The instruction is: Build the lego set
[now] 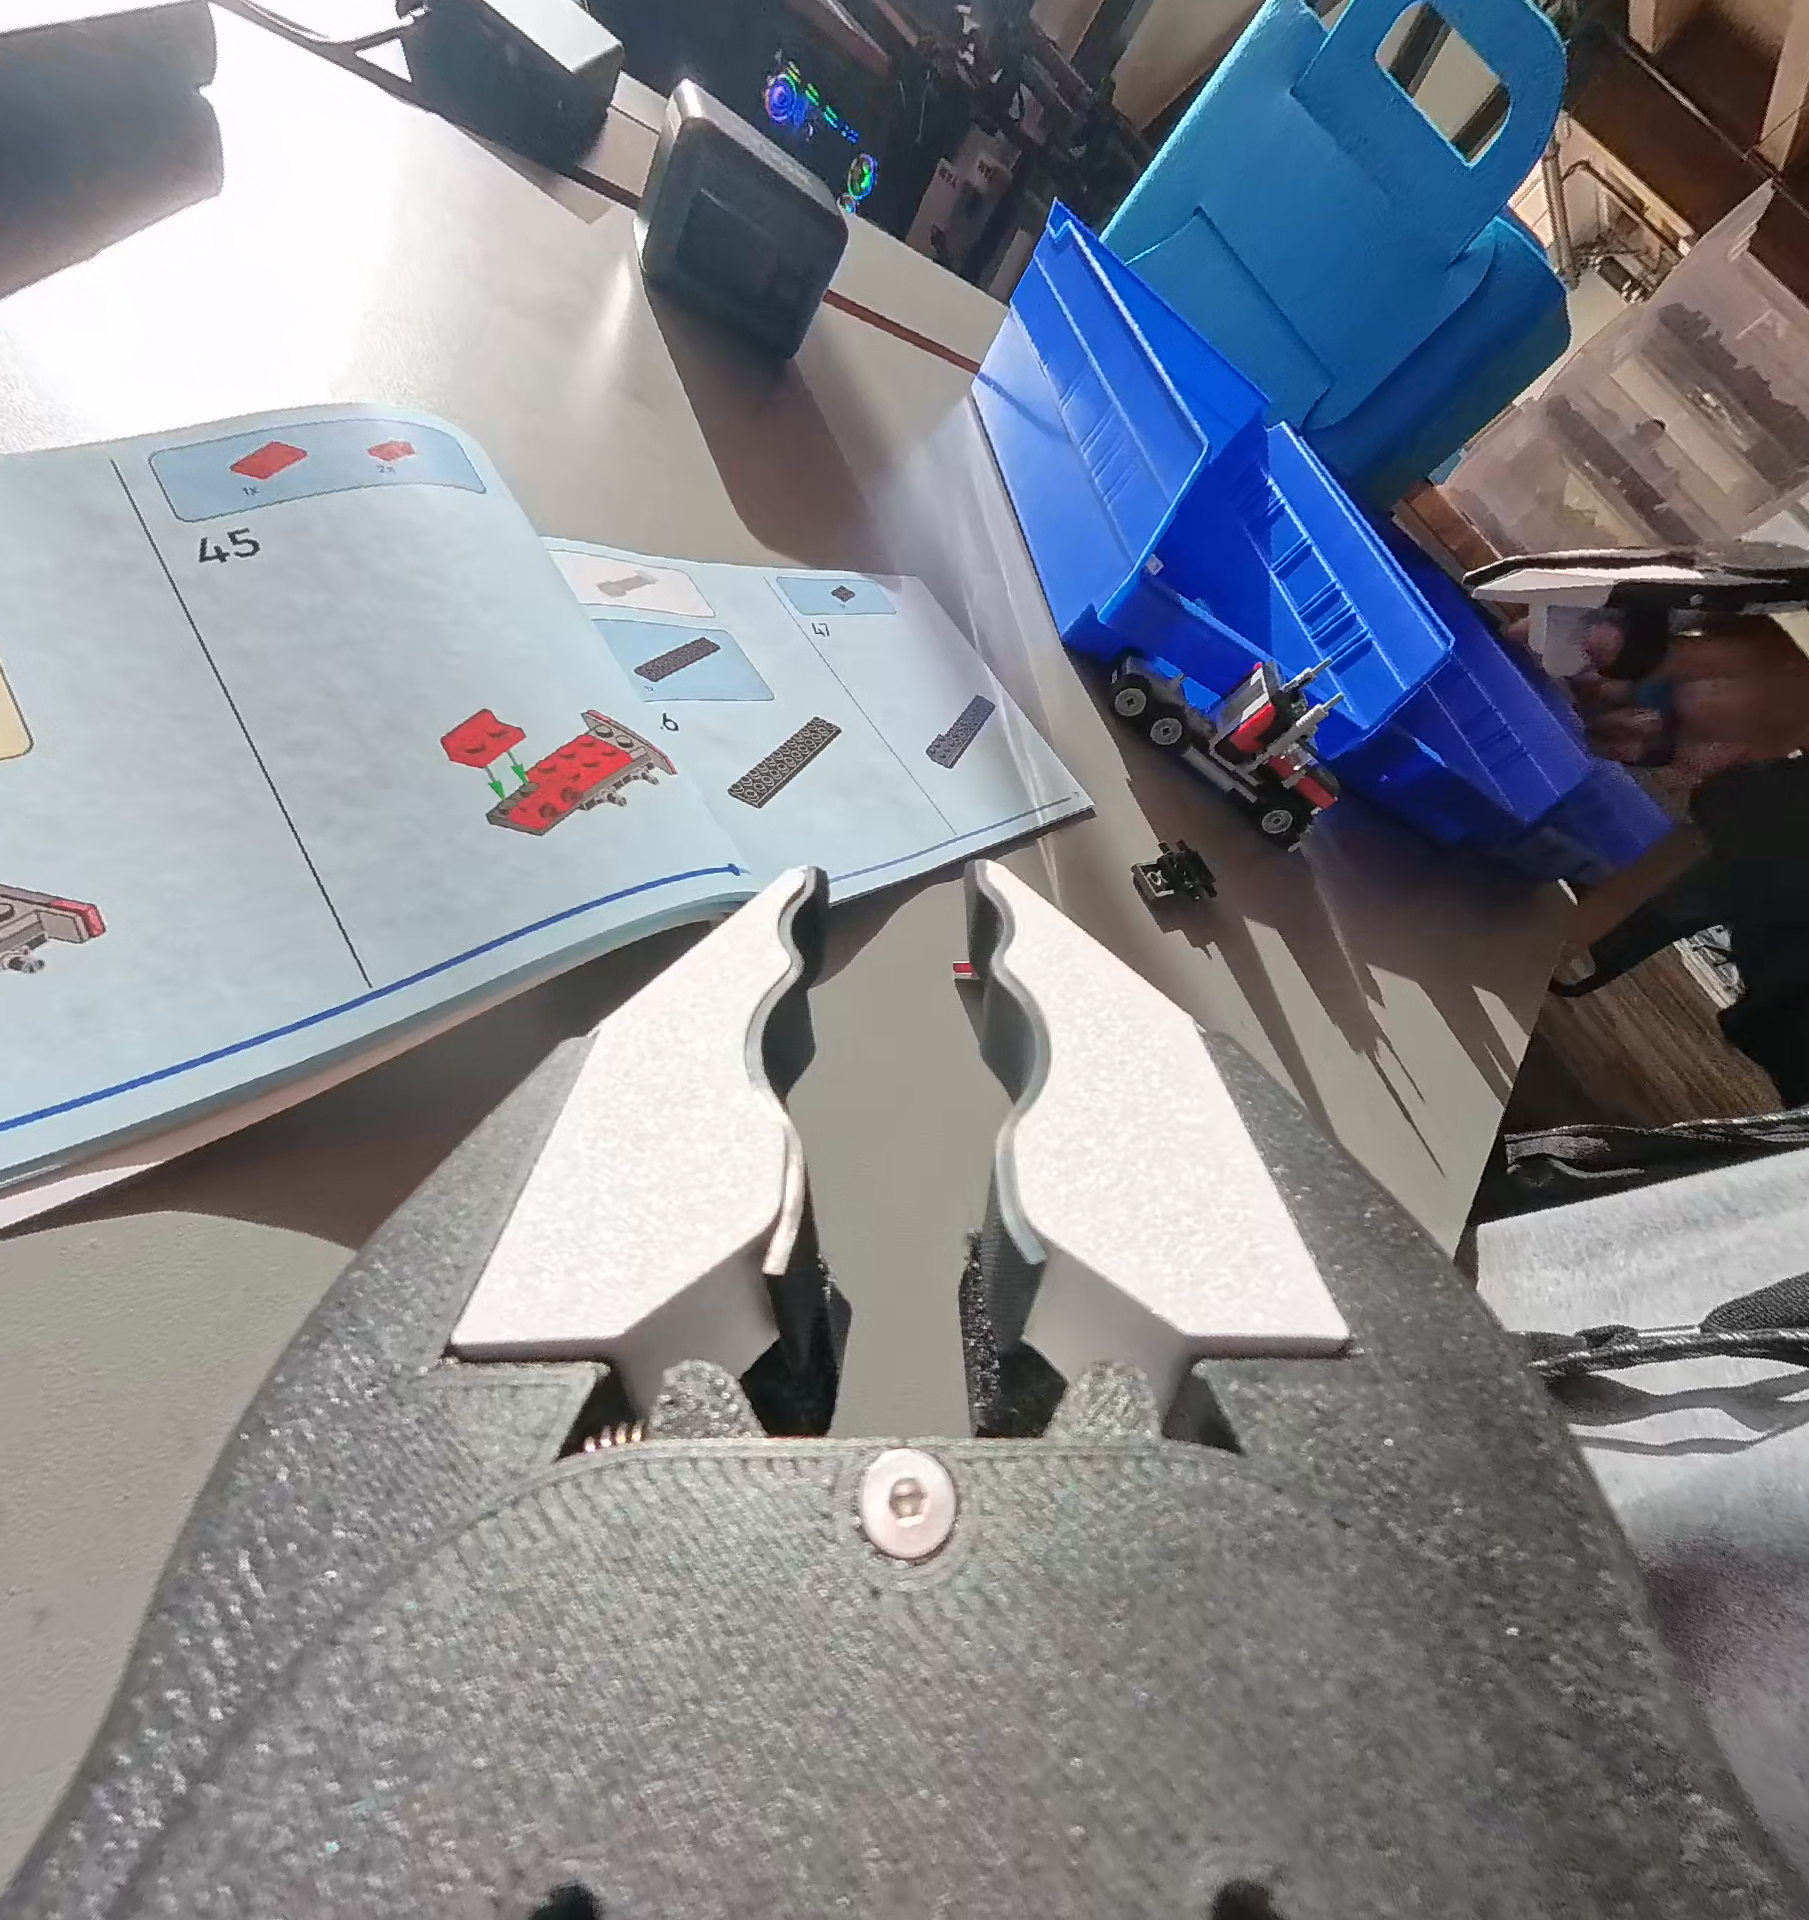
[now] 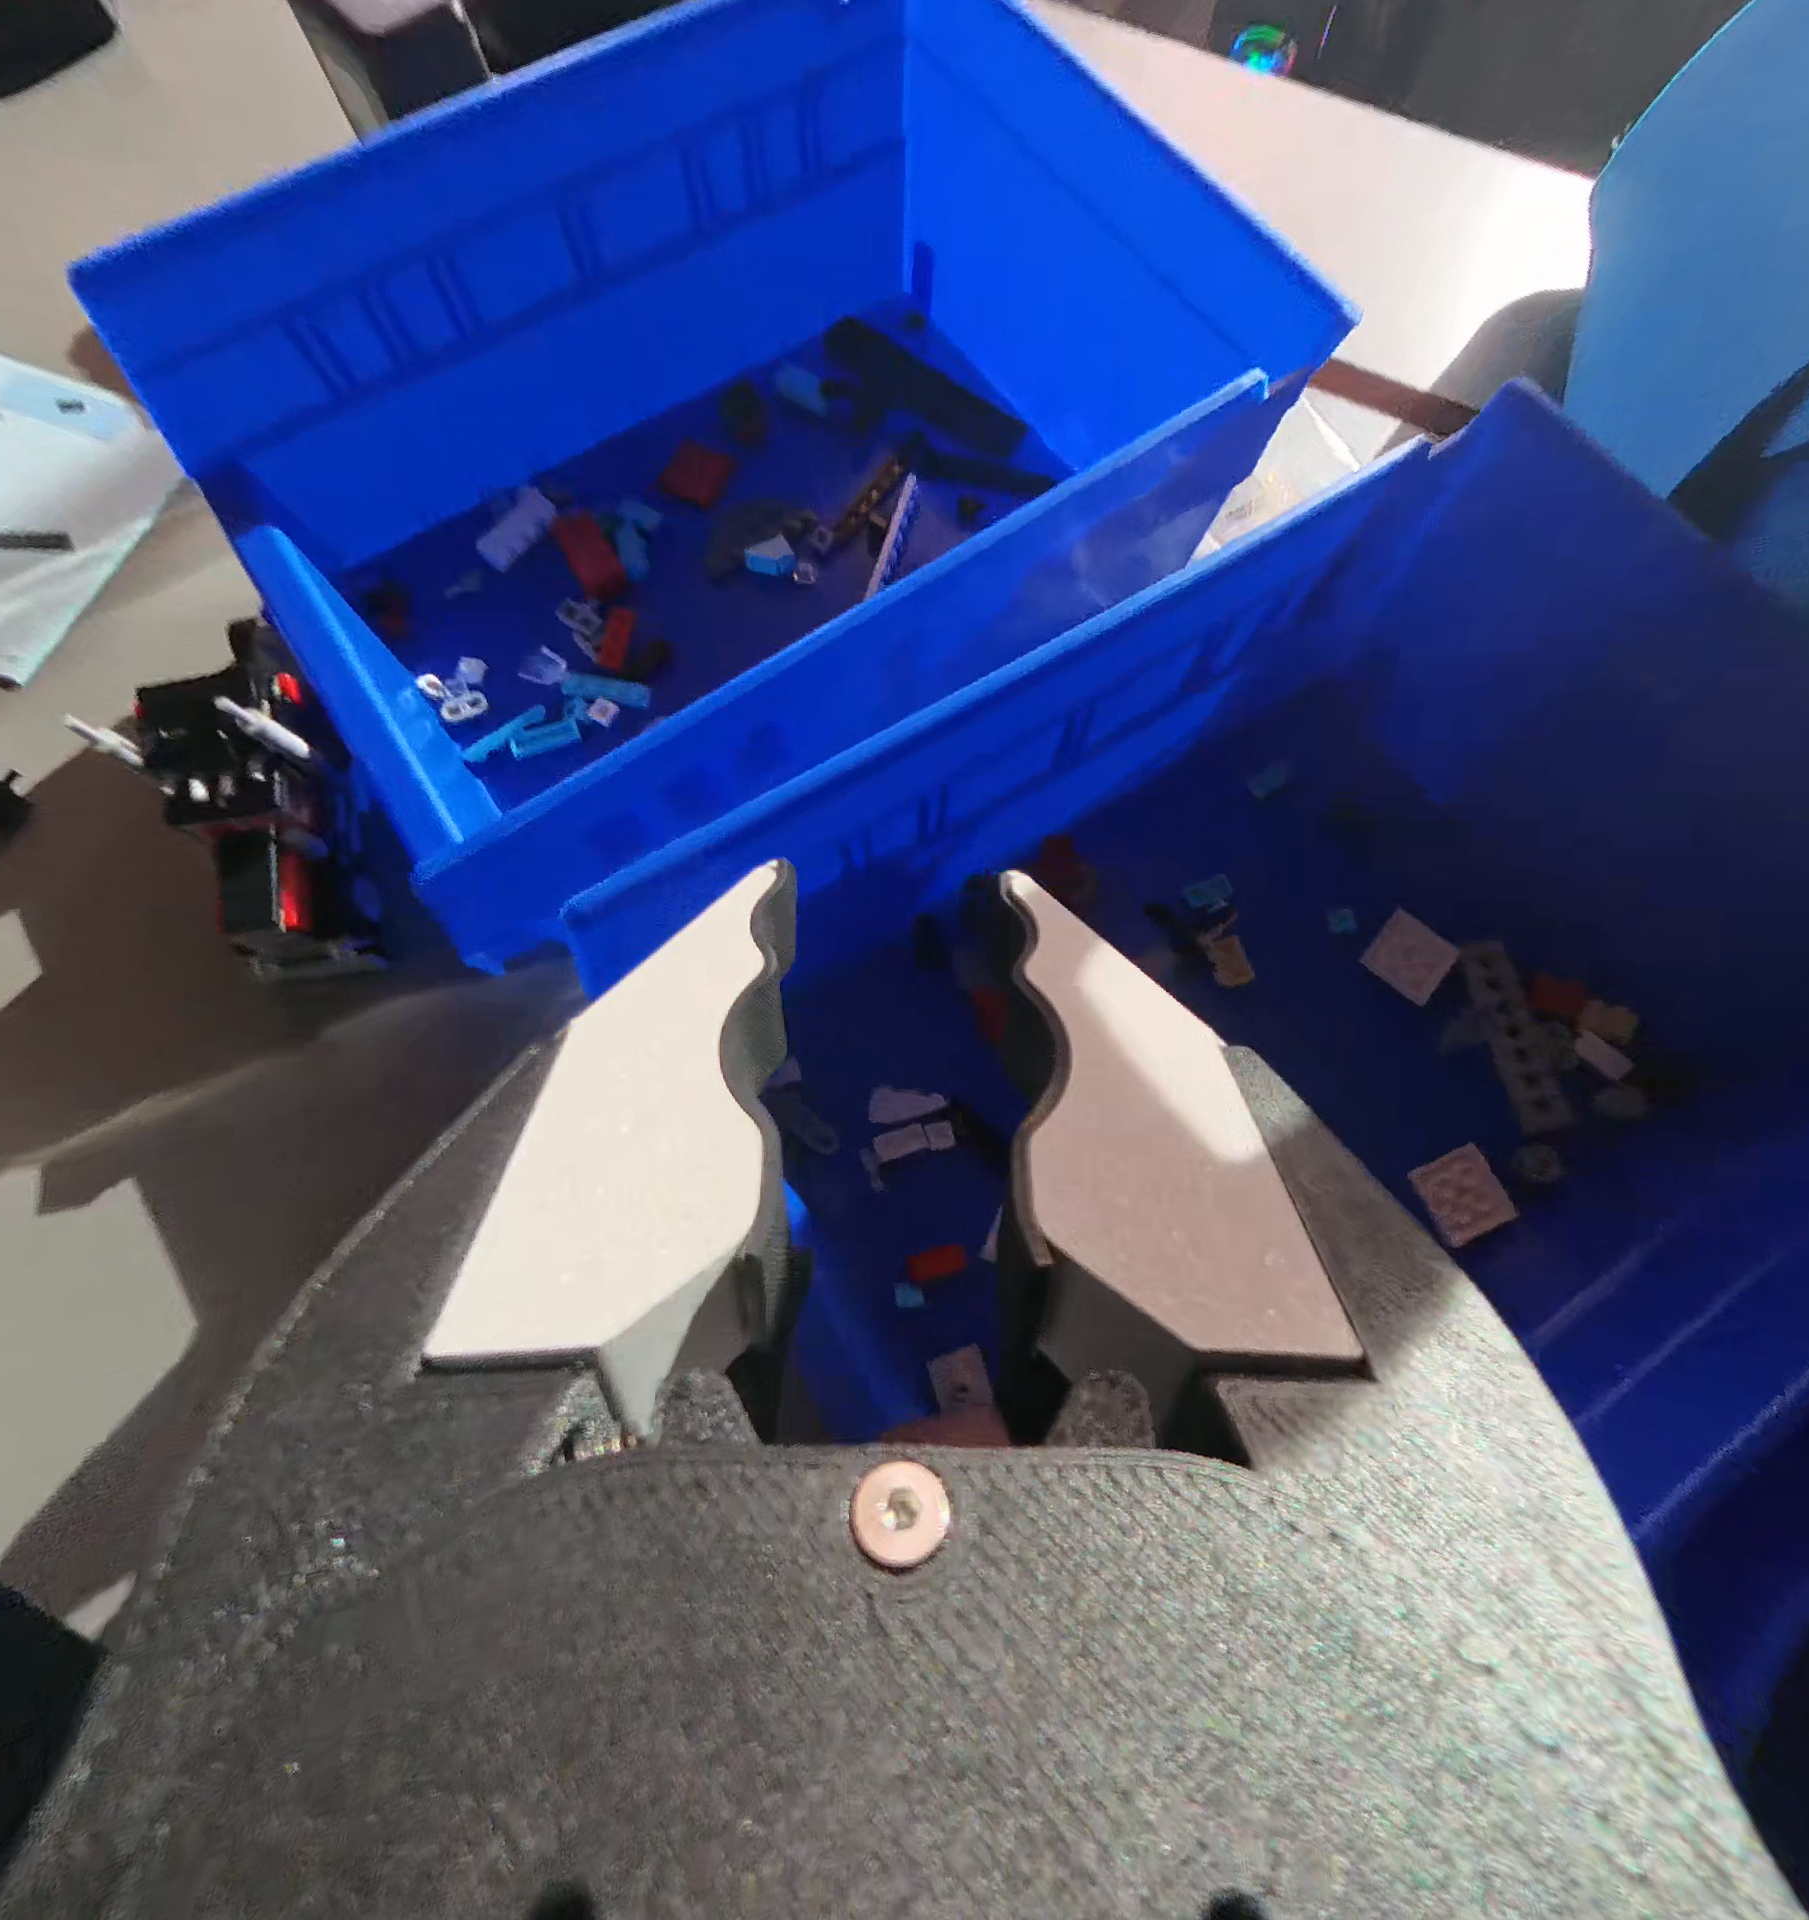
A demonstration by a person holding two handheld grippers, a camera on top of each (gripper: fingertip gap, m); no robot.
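My left gripper (image 1: 895, 899) is open and empty, low over the table just in front of the open instruction booklet (image 1: 380, 727). A small red piece (image 1: 964, 969) lies on the table beside its right fingertip. A partly built black and red truck (image 1: 1238, 743) stands against the blue bins, and a small black sub-assembly (image 1: 1175, 871) lies near it. My right gripper (image 2: 895, 904) is open and empty, hovering over the near blue bin (image 2: 1502, 644) of loose bricks. The far blue bin (image 2: 588, 343) also holds several loose pieces. The truck also shows in the right wrist view (image 2: 245, 790).
A black box-shaped device (image 1: 744, 249) stands at the table's far side. A light blue felt bag (image 1: 1378, 208) stands behind the bins. Clear plastic containers (image 1: 1658, 416) are at the right. The right gripper (image 1: 1648, 592) shows over the bins. A person's grey sleeve (image 1: 1689, 1351) is at the lower right. Spacing between my two grippers at the tips: around 55 cm.
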